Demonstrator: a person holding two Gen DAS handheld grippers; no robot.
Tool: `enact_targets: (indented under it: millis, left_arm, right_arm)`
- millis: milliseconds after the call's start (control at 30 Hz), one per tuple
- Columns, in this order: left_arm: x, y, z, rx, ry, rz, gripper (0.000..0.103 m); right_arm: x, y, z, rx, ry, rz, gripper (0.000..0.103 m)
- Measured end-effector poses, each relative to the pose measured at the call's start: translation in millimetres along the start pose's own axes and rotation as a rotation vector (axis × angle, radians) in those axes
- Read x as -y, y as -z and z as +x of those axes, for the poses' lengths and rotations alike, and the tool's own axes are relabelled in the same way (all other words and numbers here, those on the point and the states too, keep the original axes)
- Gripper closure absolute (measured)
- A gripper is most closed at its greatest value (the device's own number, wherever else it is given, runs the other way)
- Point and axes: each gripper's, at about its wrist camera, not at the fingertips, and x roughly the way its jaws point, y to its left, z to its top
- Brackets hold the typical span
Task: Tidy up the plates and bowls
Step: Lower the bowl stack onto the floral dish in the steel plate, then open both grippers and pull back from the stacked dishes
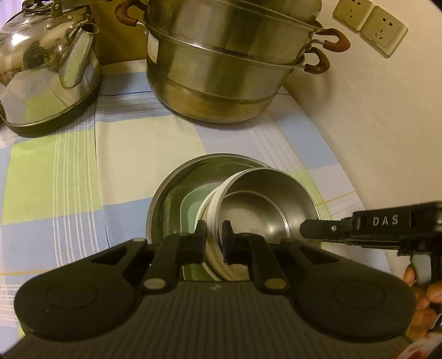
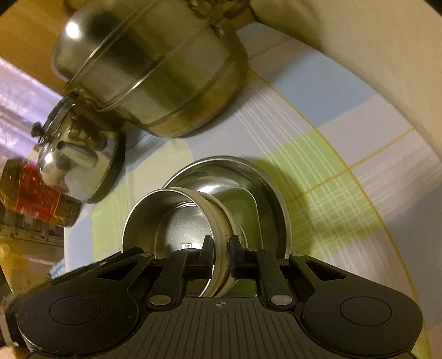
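Observation:
Two or three nested steel bowls [image 1: 262,204] with white outer walls tilt inside a wide steel basin [image 1: 176,176]. A pale green square plate [image 1: 190,210] lies in the basin under them. My left gripper [image 1: 214,229] is shut on the near-left rim of the stacked bowls, one finger inside and one outside. My right gripper [image 1: 309,229] comes in from the right and meets the opposite rim. In the right wrist view, my right gripper [image 2: 221,243] is shut on the rim of the stacked bowls [image 2: 176,221], above the basin [image 2: 276,204].
A steel kettle [image 1: 49,77] stands at the far left and a tall stacked steamer pot [image 1: 221,69] stands behind the basin. The checked cloth [image 1: 83,179] covers the table. A cream wall [image 1: 373,124] with sockets [image 1: 370,24] runs close on the right. A bottle [image 2: 36,193] stands by the kettle.

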Motion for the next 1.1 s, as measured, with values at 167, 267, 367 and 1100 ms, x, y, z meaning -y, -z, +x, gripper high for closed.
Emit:
enact_targets:
  millis: [167, 267, 367, 1100]
  left_arm:
    - [0, 0, 2, -0.006, -0.002, 0.001, 0.093]
    - [-1, 0, 2, -0.008, 0.001, -0.002, 0.093]
    - [-2, 1, 2, -0.008, 0.002, 0.0, 0.093]
    - [-4, 2, -6, 0.019, -0.005, 0.011, 0.09]
  right_arm:
    - [-5, -5, -1, -0.024, 0.025, -0.008, 0.091]
    - [-9, -5, 0, -0.022, 0.039, -0.032, 0.091]
    - [-12, -4, 0, -0.024, 0.05, -0.045, 0.091]
    - [-15, 2, -8, 0.034, 0.058, -0.078, 0.084]
